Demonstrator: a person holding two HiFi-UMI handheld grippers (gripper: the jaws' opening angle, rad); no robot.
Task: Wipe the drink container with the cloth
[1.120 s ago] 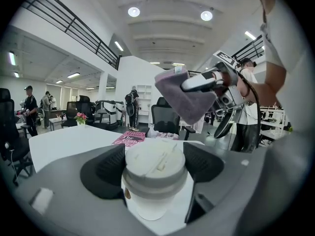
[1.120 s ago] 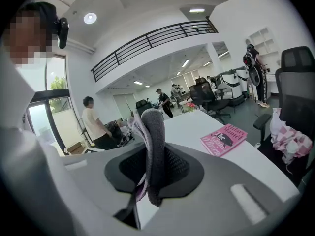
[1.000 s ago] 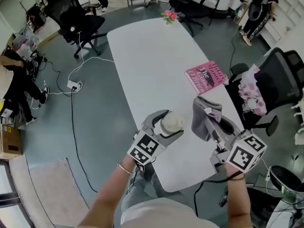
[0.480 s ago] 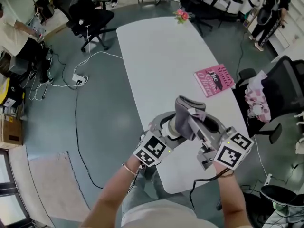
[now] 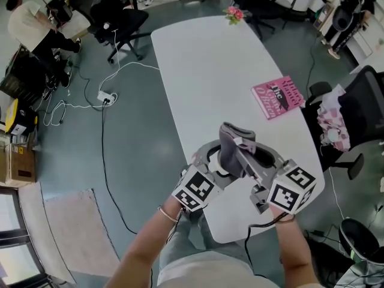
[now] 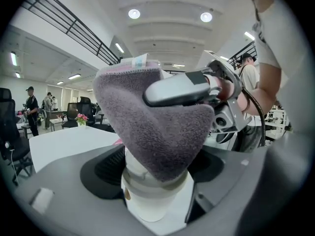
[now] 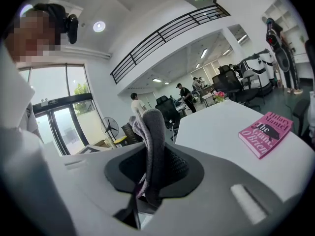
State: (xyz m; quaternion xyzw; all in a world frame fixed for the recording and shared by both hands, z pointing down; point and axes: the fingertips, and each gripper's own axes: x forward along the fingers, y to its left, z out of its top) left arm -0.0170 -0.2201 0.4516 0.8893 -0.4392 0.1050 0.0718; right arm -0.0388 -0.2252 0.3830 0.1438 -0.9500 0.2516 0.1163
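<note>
A white drink cup sits between the jaws of my left gripper, which is shut on it above the near end of the white table. A grey cloth is pinched in my right gripper and lies over the cup's top. In the left gripper view the grey cloth drapes over the cup's lid and hides it. In the right gripper view the grey cloth stands folded between the shut jaws of the right gripper.
A pink book lies at the table's right edge, and pink flowers stand at the far end. Black office chairs surround the table; one at the right holds a pink bundle. Cables run across the floor at left.
My right gripper has carried the cloth left from beside the cup onto its top. The cup, plainly visible a second ago, is now covered in the head view.
</note>
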